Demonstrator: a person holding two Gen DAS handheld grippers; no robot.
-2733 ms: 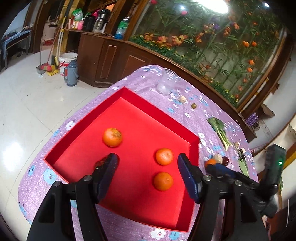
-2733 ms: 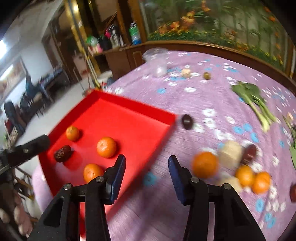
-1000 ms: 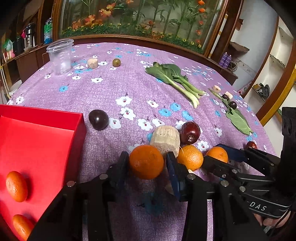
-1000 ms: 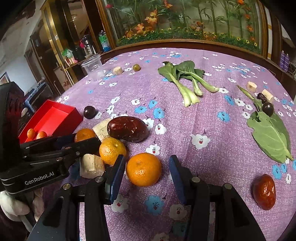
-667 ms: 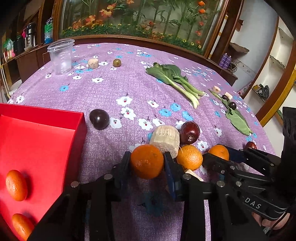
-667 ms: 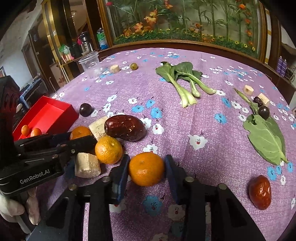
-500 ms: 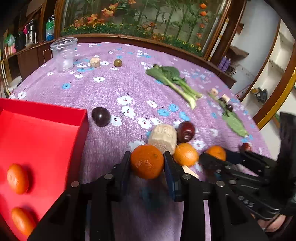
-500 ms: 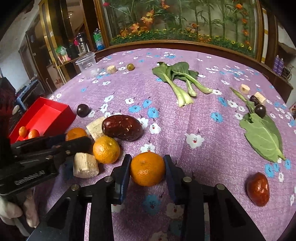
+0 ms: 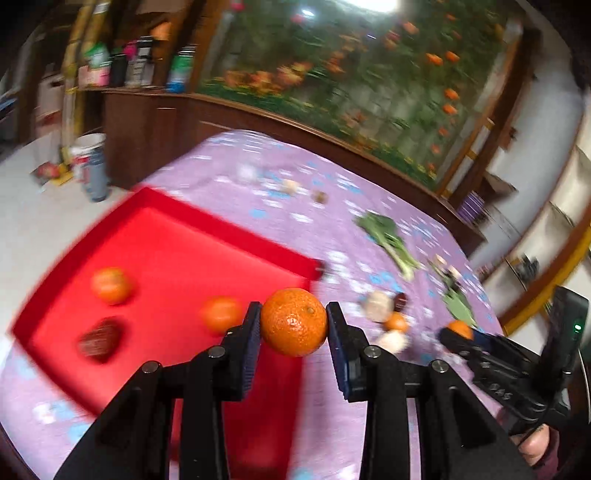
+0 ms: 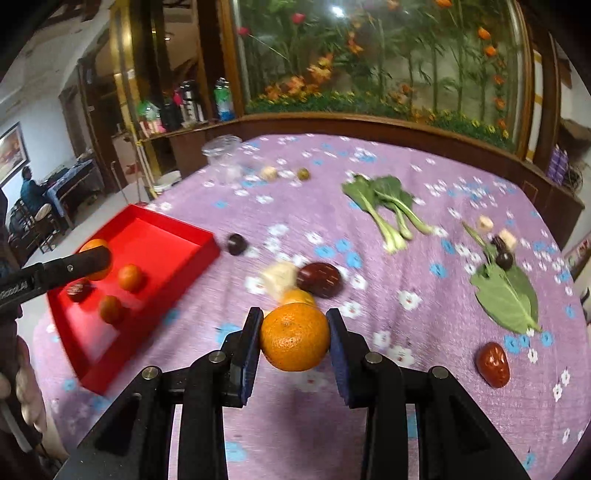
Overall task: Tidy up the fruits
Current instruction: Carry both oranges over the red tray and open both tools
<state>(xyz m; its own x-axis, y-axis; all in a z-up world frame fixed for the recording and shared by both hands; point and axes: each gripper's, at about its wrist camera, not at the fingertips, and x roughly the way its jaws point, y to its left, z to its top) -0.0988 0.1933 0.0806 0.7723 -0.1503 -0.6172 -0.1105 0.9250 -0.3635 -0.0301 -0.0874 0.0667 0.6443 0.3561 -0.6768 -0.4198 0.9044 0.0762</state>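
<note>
Green bok choy lies on the purple flowered surface, a clear plastic cup stands beyond it, bottles line the wooden shelf.

both views bulge with fisheye curve and go black at the corners. the left wrist view is heavily motion-blurred: the red tray, the tabletop and the far wall smear, while the tongs and their orange stay sharp. a ceiling lamp burns white at the top. the right wrist view is milder, blurred mainly around the tray, evenly lit, with soft shadows.
</note>
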